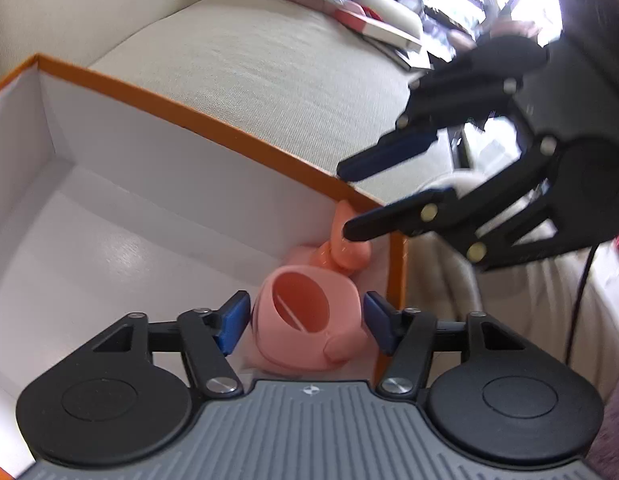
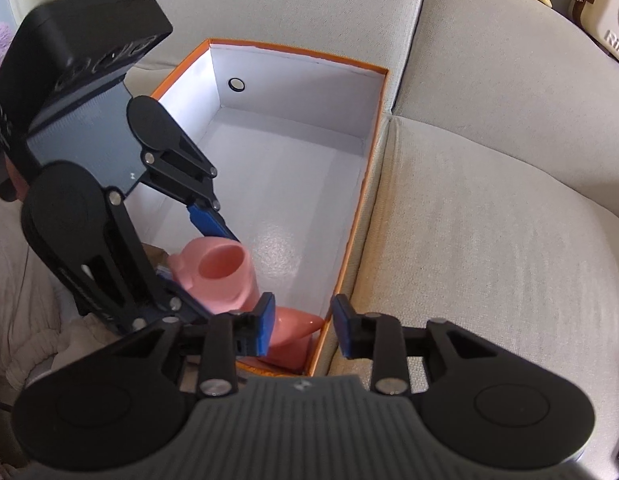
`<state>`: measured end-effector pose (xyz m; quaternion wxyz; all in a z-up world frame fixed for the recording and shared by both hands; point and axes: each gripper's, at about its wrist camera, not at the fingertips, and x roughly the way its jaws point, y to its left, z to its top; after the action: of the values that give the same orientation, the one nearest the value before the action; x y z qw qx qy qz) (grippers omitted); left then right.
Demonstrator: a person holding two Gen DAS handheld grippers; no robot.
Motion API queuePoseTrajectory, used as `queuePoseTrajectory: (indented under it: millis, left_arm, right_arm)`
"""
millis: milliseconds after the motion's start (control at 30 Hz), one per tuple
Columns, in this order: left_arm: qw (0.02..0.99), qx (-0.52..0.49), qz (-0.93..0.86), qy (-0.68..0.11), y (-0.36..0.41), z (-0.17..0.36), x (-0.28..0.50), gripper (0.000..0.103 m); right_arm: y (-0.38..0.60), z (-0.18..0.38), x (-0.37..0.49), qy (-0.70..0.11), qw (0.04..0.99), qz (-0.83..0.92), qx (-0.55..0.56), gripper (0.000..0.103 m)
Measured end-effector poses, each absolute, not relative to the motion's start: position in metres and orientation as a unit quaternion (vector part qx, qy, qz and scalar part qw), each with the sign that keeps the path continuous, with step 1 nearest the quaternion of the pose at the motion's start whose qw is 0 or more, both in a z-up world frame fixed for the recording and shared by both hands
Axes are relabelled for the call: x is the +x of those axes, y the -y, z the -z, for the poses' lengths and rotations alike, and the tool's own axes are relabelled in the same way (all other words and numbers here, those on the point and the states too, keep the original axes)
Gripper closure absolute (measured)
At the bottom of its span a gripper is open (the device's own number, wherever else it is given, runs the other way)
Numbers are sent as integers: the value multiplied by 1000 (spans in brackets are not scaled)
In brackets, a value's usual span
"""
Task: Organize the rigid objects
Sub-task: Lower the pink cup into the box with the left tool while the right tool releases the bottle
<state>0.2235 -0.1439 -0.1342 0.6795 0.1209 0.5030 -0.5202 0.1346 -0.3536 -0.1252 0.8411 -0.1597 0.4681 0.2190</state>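
Note:
A pink toy watering can (image 1: 301,312) (image 2: 221,276) sits in the near corner of an orange-rimmed white box (image 1: 189,116) (image 2: 301,92). Its spout (image 1: 345,248) (image 2: 293,326) points into that corner. My left gripper (image 1: 305,326) (image 2: 197,260) straddles the can's body, jaws open, with a thin gap at each blue pad. My right gripper (image 1: 343,202) (image 2: 304,330) hovers open over the box corner. One of its fingertips (image 1: 349,234) is close above the spout, and the pads do not press on it.
The box rests on a beige sofa seat (image 2: 489,220) (image 1: 269,60). Books and magazines (image 1: 381,28) lie at the sofa's far end. A pale blanket (image 2: 21,280) is bunched beside the box. The rest of the box floor (image 2: 277,200) is bare.

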Motion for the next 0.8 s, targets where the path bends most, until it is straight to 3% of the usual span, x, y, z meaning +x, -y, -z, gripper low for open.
queuePoseTrajectory:
  millis: [167, 233, 333, 800]
  left_arm:
    - [687, 83, 504, -516, 134, 134, 226, 30]
    - [694, 72, 496, -517, 128, 134, 226, 41]
    - [703, 54, 482, -520, 121, 131, 221, 49]
    - [756, -4, 408, -512, 117, 128, 216, 55]
  right_arm:
    - [352, 128, 141, -470, 841, -215, -158, 70]
    - [351, 129, 141, -470, 841, -216, -157, 70]
    - [353, 128, 140, -468, 842, -217, -156, 69]
    - [344, 125, 137, -463, 846, -212, -160, 70]
